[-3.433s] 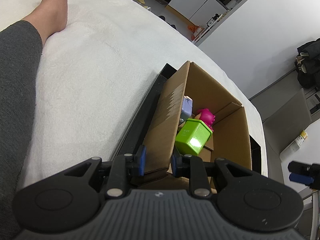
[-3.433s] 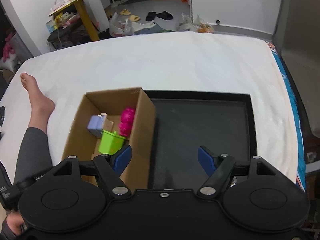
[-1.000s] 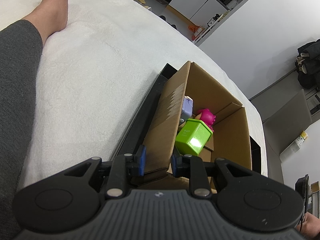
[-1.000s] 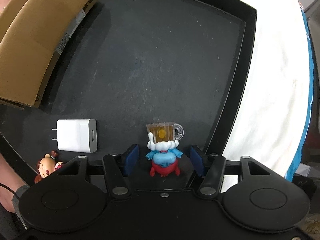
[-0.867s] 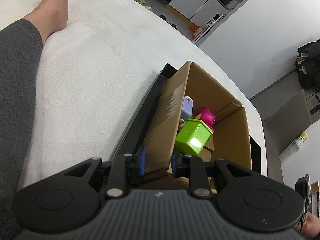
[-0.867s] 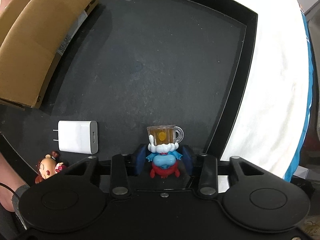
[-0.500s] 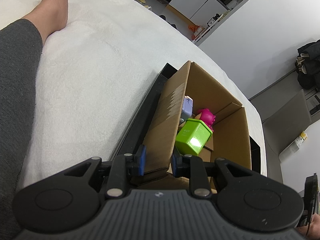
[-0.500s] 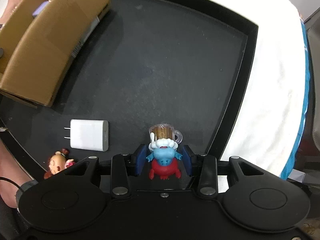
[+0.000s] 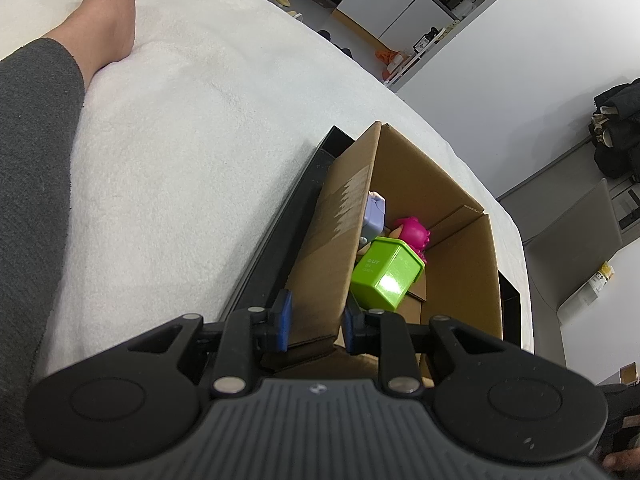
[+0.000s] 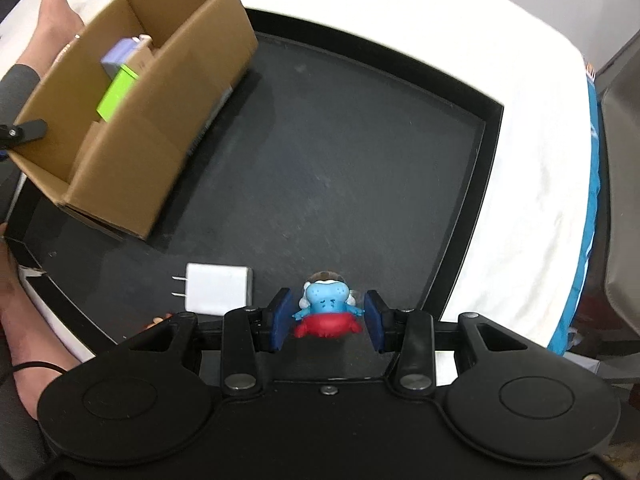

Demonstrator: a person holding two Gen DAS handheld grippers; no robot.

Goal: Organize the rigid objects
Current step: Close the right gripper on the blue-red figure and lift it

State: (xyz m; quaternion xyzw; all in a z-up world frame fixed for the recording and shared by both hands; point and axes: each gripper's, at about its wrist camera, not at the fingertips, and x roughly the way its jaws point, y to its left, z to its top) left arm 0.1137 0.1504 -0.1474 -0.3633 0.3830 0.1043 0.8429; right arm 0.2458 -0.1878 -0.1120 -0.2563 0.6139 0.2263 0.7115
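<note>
Blue-and-red plastic, a small figurine [image 10: 326, 312], is being gripped between the blue pads of the right gripper [image 10: 327, 318], which is pointed almost straight down over the near edge of the black tray [image 10: 490, 152]. The figurine is being held upright, its head away from the camera, and it appears to be clear of the tray floor, though that is judged rather than plainly seen.

The coming move is being decided by one relation: the cardboard box [image 10: 132, 184] lies up and to the left of the held figurine, well apart from it, with its long axis running diagonally across the tray's far left part and its open top facing up. A carry across the tray toward that opening is what seems called for. The right hand is being used for the toy; the left gripper [image 9: 314, 322] is clamped on the box's near wall [image 9: 320, 280], so the box is being steadied.

One box and one tray are being counted. Inside the box three items are visible: a green bin [image 9: 386, 276], a magenta toy [image 9: 412, 232] and a lilac block [image 9: 375, 218]. On the tray one white charger [image 10: 218, 288] is lying just beside the figurine, and part of one more small figure [image 10: 160, 320] is showing at the gripper's edge.
</note>
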